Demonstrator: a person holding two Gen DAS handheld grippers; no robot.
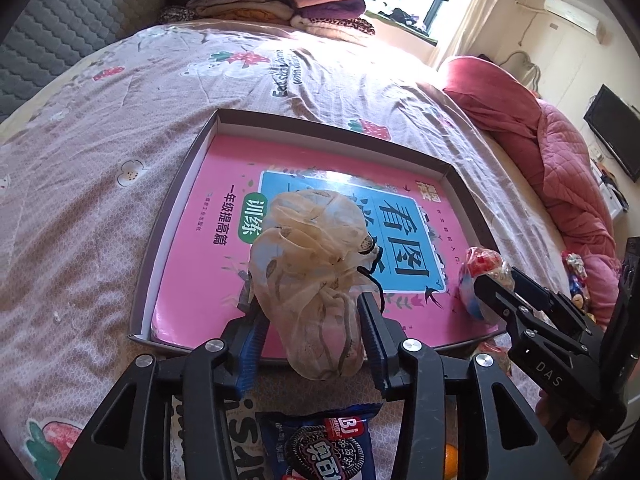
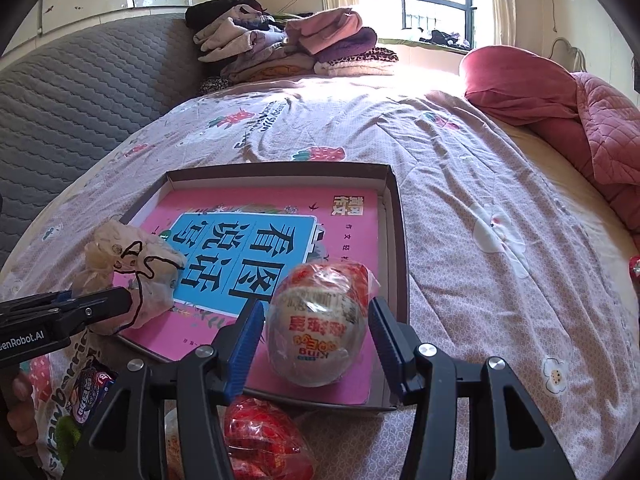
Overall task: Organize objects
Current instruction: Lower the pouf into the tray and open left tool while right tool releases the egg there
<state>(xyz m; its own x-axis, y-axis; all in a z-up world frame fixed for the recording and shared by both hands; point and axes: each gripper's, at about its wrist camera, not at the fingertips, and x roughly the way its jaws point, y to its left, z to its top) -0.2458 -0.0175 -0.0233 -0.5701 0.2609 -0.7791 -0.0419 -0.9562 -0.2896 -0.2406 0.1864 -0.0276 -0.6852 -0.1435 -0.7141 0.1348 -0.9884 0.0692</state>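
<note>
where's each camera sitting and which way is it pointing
Left wrist: rides the left gripper, looking down along its open fingers at a mesh pouch lying over the near rim of the shallow box; the right gripper shows at right.
Right wrist: rides the right gripper, looking down at a wrapped egg-shaped toy standing free between its open fingers; the left gripper and a hand show at left.
Shared: box, pink book, pouch, egg, bedspread.
</note>
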